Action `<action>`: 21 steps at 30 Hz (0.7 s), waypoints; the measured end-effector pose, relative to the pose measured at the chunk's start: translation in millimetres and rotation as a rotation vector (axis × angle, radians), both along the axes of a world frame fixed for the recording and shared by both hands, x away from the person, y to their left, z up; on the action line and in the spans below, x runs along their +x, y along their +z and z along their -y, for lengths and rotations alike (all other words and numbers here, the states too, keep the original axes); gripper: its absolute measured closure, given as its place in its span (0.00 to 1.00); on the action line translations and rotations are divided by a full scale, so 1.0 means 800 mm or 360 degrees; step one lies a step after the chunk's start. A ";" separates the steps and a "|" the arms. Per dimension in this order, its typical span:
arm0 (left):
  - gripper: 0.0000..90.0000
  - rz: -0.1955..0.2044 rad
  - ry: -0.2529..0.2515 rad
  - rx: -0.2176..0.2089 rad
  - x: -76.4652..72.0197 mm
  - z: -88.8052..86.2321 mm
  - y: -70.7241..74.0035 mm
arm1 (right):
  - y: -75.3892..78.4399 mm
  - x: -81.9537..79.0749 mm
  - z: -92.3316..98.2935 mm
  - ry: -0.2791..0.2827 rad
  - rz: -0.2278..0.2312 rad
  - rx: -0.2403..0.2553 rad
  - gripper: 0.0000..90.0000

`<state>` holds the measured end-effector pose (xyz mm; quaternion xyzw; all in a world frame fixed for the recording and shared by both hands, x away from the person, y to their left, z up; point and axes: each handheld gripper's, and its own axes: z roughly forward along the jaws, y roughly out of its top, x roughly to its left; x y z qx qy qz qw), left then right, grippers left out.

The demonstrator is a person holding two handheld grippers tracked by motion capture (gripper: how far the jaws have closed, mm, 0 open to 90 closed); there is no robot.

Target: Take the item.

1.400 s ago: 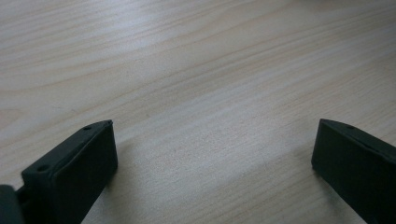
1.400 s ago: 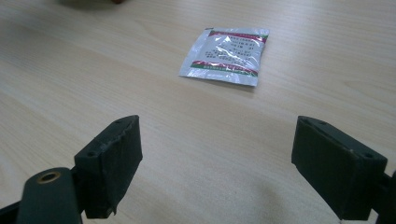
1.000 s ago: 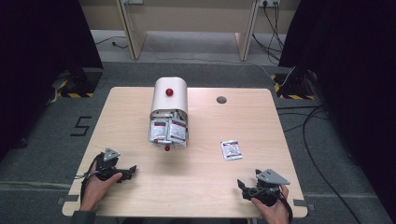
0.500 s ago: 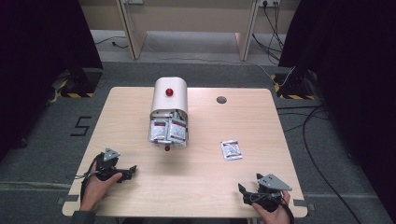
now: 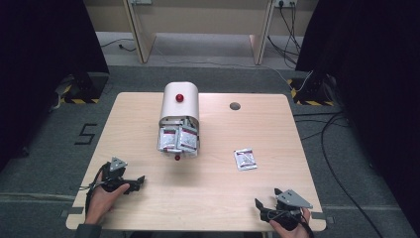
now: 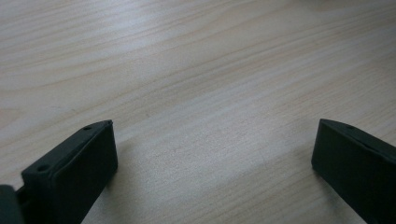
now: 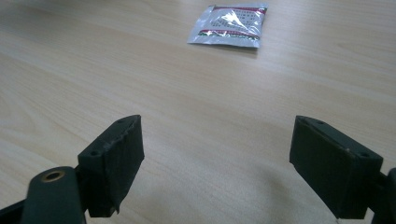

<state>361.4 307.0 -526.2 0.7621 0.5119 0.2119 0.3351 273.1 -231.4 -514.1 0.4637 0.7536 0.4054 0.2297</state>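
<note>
One wooden table (image 5: 148, 114) carries one white rounded dispenser (image 5: 180, 101) near its far edge, with several sachets (image 5: 178, 140) bunched at its mouth, too crowded to count. One loose sachet (image 5: 245, 159) lies toward the right edge. Two grippers sit at the near corners, the left gripper (image 5: 138, 181) and the right gripper (image 5: 258, 208).

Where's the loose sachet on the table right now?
In the high view the loose sachet lies flat right of centre on the table, apart from the white dispenser and ahead of the right tool.

Colours, yr bench
Table (image 5: 213, 188) pale wood grain; dispenser (image 5: 180, 101) white w/ red knob (image 5: 180, 97); sachet (image 5: 245, 159) silver, red-green bands; yr grippers' jaws black.
</note>
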 end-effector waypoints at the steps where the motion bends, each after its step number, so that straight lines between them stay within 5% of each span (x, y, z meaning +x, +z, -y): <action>1: 0.00 0.0000 0.0000 0.0000 0.000 0.000 0.000 | -0.001 -0.001 0.000 -0.0004 -0.0003 -0.0001 0.20; 21: 0.00 0.0001 0.0000 -0.0002 0.000 0.000 0.000 | -0.012 -0.015 0.006 -0.0010 0.0005 -0.0006 0.21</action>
